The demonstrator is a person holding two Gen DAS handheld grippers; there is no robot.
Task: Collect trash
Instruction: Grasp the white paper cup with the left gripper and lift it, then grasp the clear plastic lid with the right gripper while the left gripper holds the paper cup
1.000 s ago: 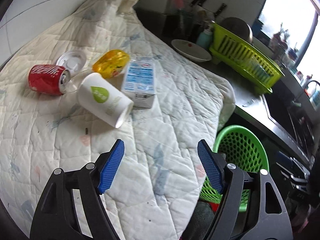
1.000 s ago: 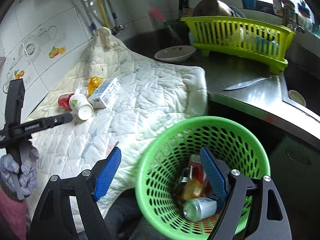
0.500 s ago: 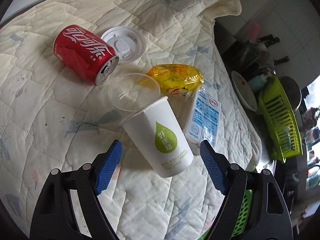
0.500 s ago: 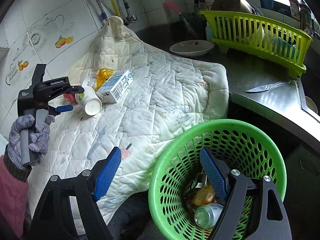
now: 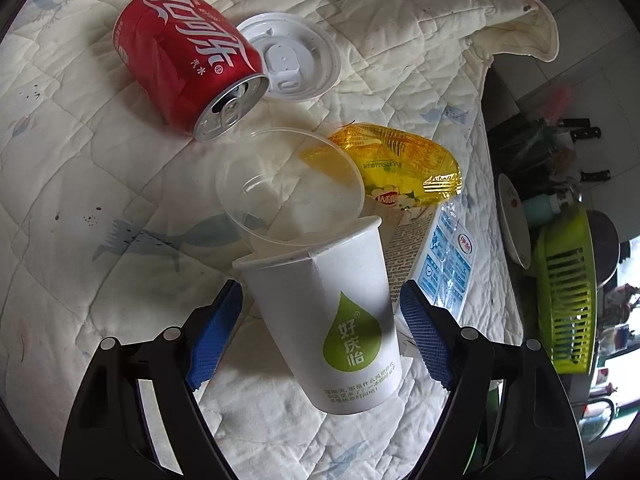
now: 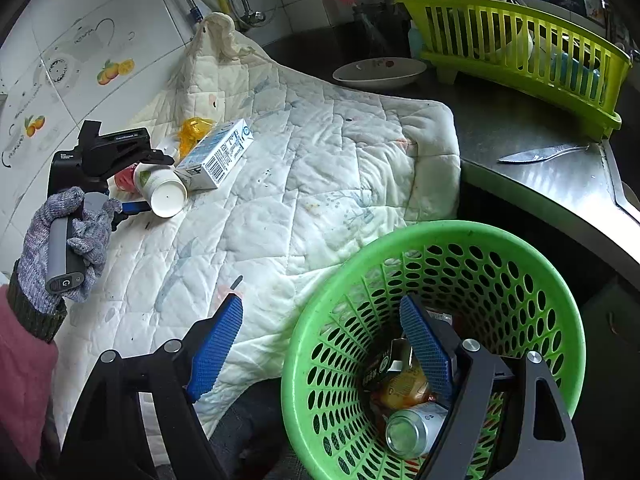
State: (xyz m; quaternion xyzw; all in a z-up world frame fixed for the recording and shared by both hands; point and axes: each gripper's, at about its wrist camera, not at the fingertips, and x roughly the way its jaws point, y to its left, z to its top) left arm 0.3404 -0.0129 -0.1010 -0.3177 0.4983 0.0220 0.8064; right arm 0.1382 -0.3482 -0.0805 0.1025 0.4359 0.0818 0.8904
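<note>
Closing in, the left claw [image 5: 320, 312] now straddles the toppled paper cup [image 5: 328, 312] on the quilt [image 5: 100, 184], jaws wide, pads not touching. Green basket [image 6: 500, 248] holds a can [image 6: 412, 428] and wrappers; right claw [image 6: 320, 344] gapes, empty, over its rim.

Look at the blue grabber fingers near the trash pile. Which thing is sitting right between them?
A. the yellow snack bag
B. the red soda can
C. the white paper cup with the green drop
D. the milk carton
C. The white paper cup lies on its side in the gap of the open left gripper, while the red can, yellow bag and milk carton lie beyond the fingertips.
</note>
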